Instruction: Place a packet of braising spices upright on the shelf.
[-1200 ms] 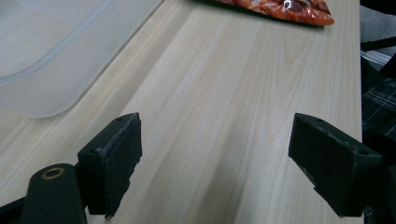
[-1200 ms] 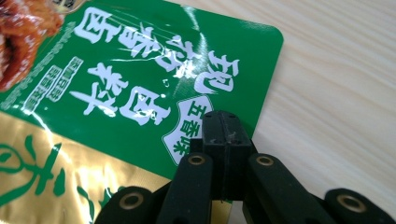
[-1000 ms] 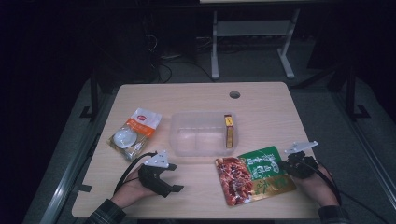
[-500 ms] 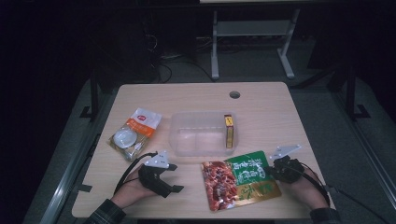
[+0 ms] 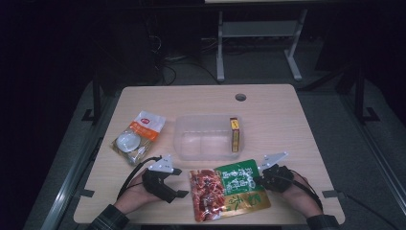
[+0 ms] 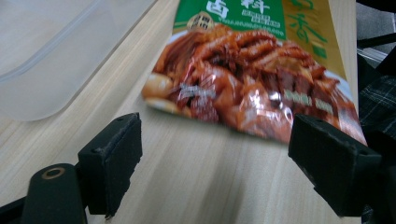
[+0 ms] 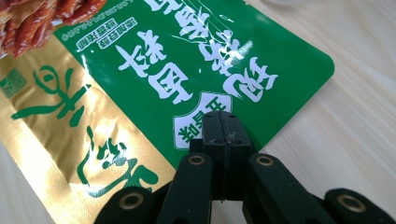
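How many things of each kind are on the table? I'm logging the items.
Food pouches: 2, the green and red pouch and the orange and white pouch
Clear tubs: 1, the tub
Small boxes: 1, the yellow box inside it
Total: 4

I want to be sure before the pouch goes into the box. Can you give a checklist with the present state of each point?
1. Right gripper shut on the green, gold and red foil food pouch: ok.
2. Grip is on the pouch's green edge: ok.
3. Left gripper open, apart from the pouch: ok.
4. Clear plastic box without lid: ok.
5. Room in the box beside the small yellow carton: ok.
6. Pouch lifted off the wooden table: cannot tell.
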